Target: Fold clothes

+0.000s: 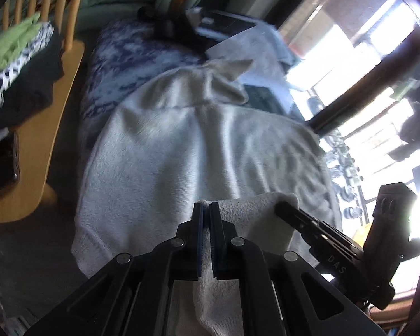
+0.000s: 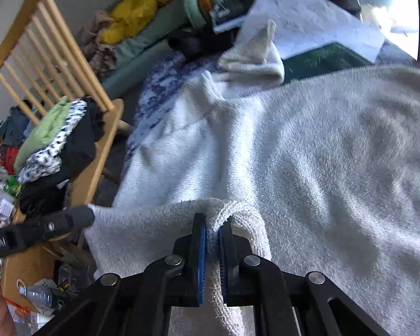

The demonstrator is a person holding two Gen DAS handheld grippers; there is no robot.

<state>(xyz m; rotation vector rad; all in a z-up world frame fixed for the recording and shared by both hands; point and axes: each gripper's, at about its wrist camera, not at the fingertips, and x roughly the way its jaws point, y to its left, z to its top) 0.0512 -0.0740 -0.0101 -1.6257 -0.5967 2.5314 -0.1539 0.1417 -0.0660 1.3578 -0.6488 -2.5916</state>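
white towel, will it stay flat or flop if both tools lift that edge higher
Likely floppy: the towel already bunches in folds where the right tool pinches it. It probably sags between the two grips, since the edge dips toward the left tool. Its looped pile looks grippy, so slipping seems unlikely.

We are in a lived-in home room; a wooden spindle-back chair [image 2: 70, 89] at nine o'clock carries folded clothes [image 2: 56, 145]; a sunlit window [image 1: 358, 64] glows at two o'clock.
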